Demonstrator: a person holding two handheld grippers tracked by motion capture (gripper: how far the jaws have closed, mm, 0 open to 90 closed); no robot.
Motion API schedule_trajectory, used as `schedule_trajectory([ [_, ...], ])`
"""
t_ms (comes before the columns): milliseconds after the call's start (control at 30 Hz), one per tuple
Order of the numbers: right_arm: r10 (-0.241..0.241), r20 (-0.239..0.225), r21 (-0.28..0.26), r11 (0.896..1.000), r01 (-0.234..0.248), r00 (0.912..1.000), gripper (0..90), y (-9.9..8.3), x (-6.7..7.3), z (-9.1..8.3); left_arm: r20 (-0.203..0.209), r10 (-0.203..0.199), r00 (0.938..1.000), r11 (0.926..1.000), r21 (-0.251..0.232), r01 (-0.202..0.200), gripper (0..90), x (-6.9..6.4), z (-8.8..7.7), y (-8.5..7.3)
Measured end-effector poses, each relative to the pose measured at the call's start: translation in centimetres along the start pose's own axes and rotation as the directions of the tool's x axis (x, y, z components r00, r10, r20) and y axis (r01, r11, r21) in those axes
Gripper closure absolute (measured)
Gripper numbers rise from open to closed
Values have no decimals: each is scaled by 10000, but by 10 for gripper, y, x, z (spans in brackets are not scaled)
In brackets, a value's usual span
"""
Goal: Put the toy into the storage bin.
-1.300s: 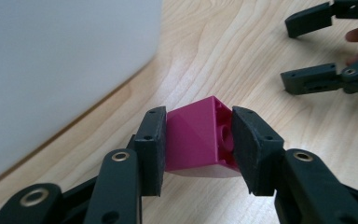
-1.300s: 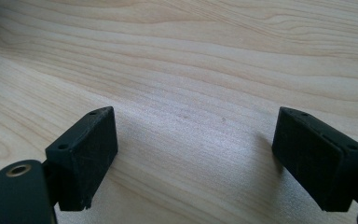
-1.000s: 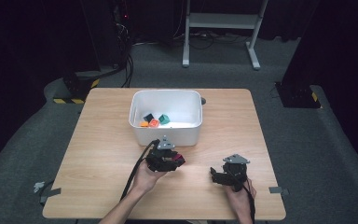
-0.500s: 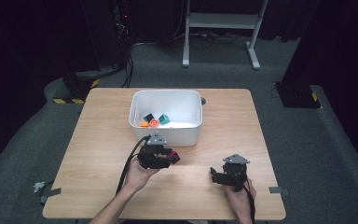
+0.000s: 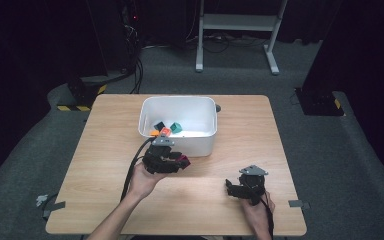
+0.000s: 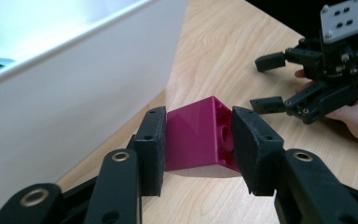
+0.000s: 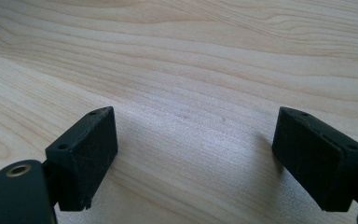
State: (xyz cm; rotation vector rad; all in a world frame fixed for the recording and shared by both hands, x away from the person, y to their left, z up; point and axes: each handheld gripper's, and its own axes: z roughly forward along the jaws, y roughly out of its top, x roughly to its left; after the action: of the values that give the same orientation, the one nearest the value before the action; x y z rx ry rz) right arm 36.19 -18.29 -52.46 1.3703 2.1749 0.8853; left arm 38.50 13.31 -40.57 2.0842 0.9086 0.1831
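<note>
My left tool clamped magenta brick, held above tabletop just beside white bin front wall. Carry step; next needed lift over rim, release among bricks inside. Right tool gaped empty, well apart from bin.

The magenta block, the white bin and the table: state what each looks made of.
Magenta block: likely moulded plastic, smooth with a slight sheen and a round socket in one face.
White bin: probably plastic, with thin, glossy, even walls.
Table: pale wood or wood-look laminate, with printed-looking grain and a matte finish.
</note>
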Motion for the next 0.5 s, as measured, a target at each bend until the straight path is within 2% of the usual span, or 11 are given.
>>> schedule_trajectory([
  [200,-6,5,-21,10000,6,10000,138,0,0,1,147,-321,9994,9991,-254,325,567,9,-7,5],
  [500,-7,5,-19,10000,7,10000,138,0,0,1,103,-524,9986,9966,-625,530,567,21,-24,26],
])
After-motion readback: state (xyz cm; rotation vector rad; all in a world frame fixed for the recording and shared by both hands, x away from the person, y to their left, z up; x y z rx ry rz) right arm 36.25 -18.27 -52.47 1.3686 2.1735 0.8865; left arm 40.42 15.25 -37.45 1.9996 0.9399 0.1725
